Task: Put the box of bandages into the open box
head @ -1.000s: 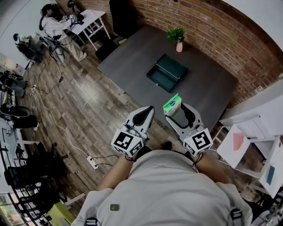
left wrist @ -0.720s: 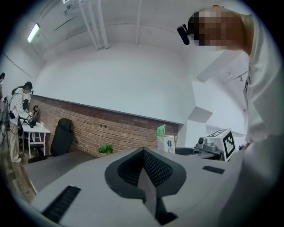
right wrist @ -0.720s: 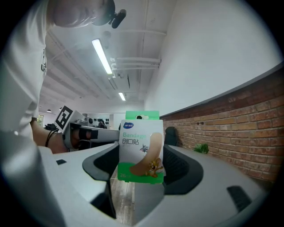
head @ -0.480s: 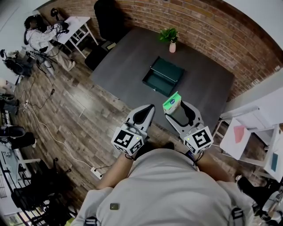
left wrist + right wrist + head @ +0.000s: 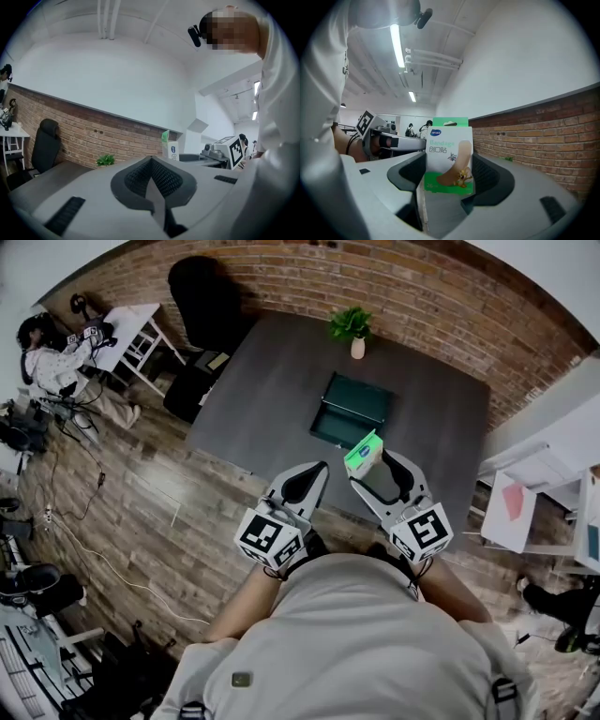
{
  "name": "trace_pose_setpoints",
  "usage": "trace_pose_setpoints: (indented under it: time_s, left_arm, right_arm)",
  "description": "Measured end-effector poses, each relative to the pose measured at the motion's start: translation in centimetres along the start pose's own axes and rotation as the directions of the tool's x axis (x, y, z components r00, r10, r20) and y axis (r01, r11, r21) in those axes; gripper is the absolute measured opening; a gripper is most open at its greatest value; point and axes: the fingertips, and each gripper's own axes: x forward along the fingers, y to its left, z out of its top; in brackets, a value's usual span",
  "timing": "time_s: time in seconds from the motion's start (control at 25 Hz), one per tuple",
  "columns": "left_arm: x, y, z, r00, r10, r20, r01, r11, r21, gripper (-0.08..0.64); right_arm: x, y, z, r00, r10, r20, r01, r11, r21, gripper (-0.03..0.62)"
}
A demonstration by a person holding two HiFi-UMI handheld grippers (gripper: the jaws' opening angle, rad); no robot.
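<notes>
Box of bandages (image 5: 449, 157) upright, clamped between right gripper (image 5: 375, 465) jaws, held in air over near table (image 5: 253, 381) edge, short of open box (image 5: 359, 396). Left gripper (image 5: 307, 482) jaws pressed together, nothing between.

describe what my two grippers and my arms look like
The left gripper and right gripper are both pale grey plastic shells that taper to two jaws lined with black ribbed pads. Each carries a cube, left and right, printed with black-and-white square markers. You wear a light grey top.
</notes>
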Motion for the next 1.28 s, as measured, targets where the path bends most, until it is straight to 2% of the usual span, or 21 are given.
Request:
trace_pose_setpoints:
  time_s: [0.28, 0.52, 0.76, 0.92, 1.04, 1.2, 1.28]
  left_arm:
    - [-0.7, 3.4, 0.0, 0.998, -0.063, -0.023, 0.062, 0.998, -0.025, 0.015]
    - [1.7, 4.5, -1.3, 0.995, -0.09, -0.049, 0.086, 0.994, -0.061, 0.015]
    - [4.3, 5.7, -2.7, 0.994, -0.076, -0.082, 0.071, 0.995, -0.064, 0.015]
    - [6.5, 7.4, -3.8, 0.993, -0.04, -0.114, 0.031, 0.996, -0.08, 0.015]
    - [8.3, 8.5, -5.4, 0.99, -0.027, -0.137, 0.015, 0.996, -0.083, 0.015]
    - [10.4, 10.0, -8.0, 0.983, -0.006, -0.181, -0.012, 0.995, -0.098, 0.015]
    - [11.2, 10.8, -9.3, 0.978, 0.003, -0.207, -0.026, 0.994, -0.107, 0.015]
  right_arm:
    - [2.8, 1.4, -0.4, 0.998, -0.057, -0.025, 0.058, 0.998, 0.006, 0.298]
    - [3.4, -0.7, -1.6, 0.994, -0.084, -0.064, 0.085, 0.996, 0.017, 0.298]
    - [4.7, -4.0, -3.3, 0.992, -0.07, -0.105, 0.07, 0.998, -0.006, 0.298]
    - [6.2, -6.3, -4.6, 0.989, -0.043, -0.143, 0.042, 0.999, -0.012, 0.298]
    - [7.0, -8.1, -6.2, 0.978, -0.032, -0.204, 0.042, 0.998, 0.047, 0.298]
    - [8.1, -10.7, -8.9, 0.966, -0.009, -0.259, 0.021, 0.999, 0.042, 0.298]
    - [8.7, -11.6, -10.6, 0.957, 0.0, -0.29, 0.002, 1.0, 0.008, 0.298]
